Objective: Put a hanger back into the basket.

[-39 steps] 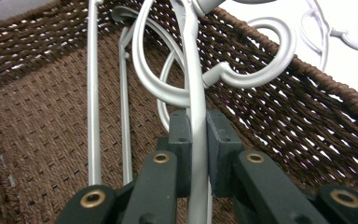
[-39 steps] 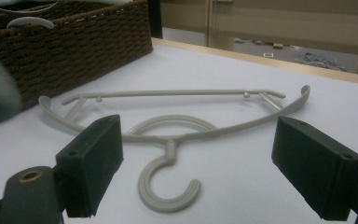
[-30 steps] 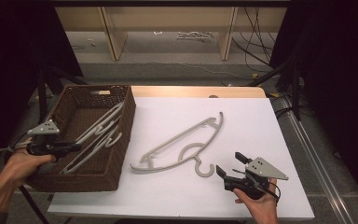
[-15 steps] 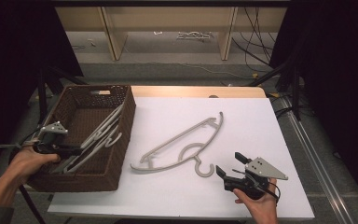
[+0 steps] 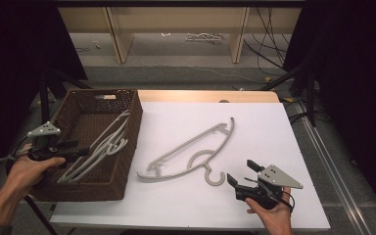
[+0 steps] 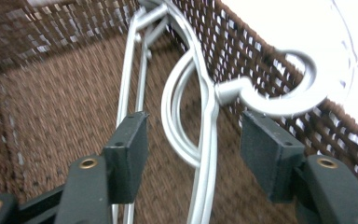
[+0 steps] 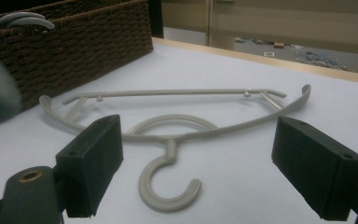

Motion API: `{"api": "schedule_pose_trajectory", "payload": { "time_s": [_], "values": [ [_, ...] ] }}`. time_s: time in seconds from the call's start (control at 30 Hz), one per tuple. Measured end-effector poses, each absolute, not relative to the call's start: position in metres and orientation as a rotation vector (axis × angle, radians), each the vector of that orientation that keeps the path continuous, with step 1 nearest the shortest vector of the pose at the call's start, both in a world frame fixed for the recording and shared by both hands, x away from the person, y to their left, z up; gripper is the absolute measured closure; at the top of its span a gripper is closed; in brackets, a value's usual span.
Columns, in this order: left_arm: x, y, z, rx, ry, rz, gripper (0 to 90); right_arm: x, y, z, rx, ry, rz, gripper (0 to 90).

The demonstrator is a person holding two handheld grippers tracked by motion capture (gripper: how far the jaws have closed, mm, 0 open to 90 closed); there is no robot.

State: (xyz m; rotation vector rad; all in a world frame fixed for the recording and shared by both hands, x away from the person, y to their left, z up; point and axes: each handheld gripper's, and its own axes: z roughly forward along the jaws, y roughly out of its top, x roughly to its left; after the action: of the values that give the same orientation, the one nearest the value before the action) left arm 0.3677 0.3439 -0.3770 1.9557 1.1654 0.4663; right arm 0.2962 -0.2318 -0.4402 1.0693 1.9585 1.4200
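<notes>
At the far left, the left gripper hangs over the wicker basket, its fingers spread apart and holding nothing. In the left gripper view, the grey hangers lie between those fingers inside the basket, one hook resting on the woven rim; whether the fingers touch them cannot be told. The basket stands at the left edge of the white surface. To its right, a single beige hanger lies flat on the surface, its hook pointing toward the person. Just right of that hook, the right gripper sits low over the surface, fingers wide open and empty, with the hanger's hook ahead of them in the right gripper view.
</notes>
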Motion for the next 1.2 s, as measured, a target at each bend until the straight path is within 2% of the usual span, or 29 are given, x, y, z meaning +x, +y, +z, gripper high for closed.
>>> {"api": "schedule_pose_trajectory", "payload": {
  "time_s": [0.3,0.43,0.57,0.8,0.9,1.03,1.2],
  "values": [
    [0.357,0.325,-0.366,1.834,1.147,0.507,34.8,0.297,-0.229,-0.441,1.063,1.949,1.441,17.2],
    [0.352,0.314,-0.358,1.760,1.135,0.543,34.1,0.296,-0.230,-0.440,1.065,1.956,1.431,17.2],
    [0.350,0.305,-0.355,1.664,1.124,0.524,33.8,0.296,-0.231,-0.440,1.061,1.956,1.432,17.2],
    [0.347,0.283,-0.351,1.672,1.062,0.516,29.7,0.297,-0.230,-0.440,1.065,1.942,1.452,17.2],
    [0.345,0.271,-0.349,1.669,1.020,0.487,22.3,0.296,-0.231,-0.440,1.060,1.952,1.431,17.1],
    [0.342,0.254,-0.347,1.669,0.979,0.474,16.6,0.297,-0.231,-0.440,1.059,1.945,1.434,16.9],
    [0.338,0.232,-0.346,1.654,0.932,0.457,16.0,0.296,-0.231,-0.440,1.056,1.954,1.441,16.9]
  ]
}}
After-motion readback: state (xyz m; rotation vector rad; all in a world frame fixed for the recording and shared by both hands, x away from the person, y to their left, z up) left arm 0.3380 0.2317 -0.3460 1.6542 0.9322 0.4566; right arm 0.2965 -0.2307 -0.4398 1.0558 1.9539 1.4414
